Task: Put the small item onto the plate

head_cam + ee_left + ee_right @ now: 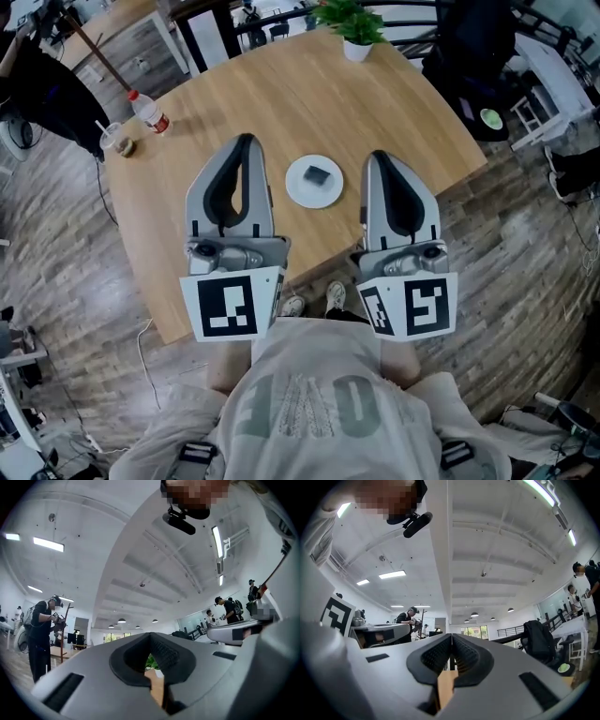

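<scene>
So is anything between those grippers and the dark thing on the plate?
Nothing visible. The small item lies on the plate, bare table around it; the left gripper and right gripper, both shut and empty, flank it.

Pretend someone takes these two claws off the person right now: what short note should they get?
Left claw: shut, empty, over the table, left of the plate.
Right claw: shut, empty, right of the plate.
Small dark item: lying on the white plate, between the claws.
Done: item on the plate.
Left: seemingly nothing.
</scene>
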Demonstrator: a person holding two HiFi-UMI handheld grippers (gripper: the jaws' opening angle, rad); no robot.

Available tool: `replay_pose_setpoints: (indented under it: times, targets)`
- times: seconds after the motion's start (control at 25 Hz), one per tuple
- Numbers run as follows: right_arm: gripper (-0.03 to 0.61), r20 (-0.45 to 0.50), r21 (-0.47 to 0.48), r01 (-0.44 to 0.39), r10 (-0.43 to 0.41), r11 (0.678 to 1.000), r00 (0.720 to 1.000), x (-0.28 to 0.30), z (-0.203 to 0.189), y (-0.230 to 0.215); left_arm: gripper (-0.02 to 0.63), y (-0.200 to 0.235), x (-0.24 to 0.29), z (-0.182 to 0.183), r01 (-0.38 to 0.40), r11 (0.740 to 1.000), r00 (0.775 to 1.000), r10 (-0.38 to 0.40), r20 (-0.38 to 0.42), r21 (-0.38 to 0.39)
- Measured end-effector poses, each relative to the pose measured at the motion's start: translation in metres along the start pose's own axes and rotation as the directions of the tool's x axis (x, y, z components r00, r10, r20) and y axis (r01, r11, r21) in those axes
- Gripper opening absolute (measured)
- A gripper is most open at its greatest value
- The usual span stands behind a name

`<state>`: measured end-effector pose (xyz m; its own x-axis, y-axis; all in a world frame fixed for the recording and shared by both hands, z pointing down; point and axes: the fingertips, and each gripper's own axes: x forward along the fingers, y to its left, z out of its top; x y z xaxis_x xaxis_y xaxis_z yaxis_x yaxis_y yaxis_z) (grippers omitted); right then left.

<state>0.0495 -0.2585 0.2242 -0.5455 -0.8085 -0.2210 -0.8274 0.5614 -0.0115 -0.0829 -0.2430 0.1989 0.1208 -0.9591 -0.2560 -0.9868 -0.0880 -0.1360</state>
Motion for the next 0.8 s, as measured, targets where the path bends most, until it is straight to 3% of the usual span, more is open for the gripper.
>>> replay_pose_setpoints:
  times: [0.6,0.8]
  targets:
    - [0.017,-0.037,-0.055,0.039,-0.041,0.998,0.998,-0.002,-0.006,0.007,0.009,0.023,-0.008,0.004,-0.037,0.998,0.999,0.038,0.022,-0.051]
    - [0.017,-0.041,-0.062,0.044,-0.047,0.997,0.998,-0.005,-0.006,0.005,0.009,0.017,-0.006,0.003,-0.016,0.998,1.000,0.017,0.017,-0.053]
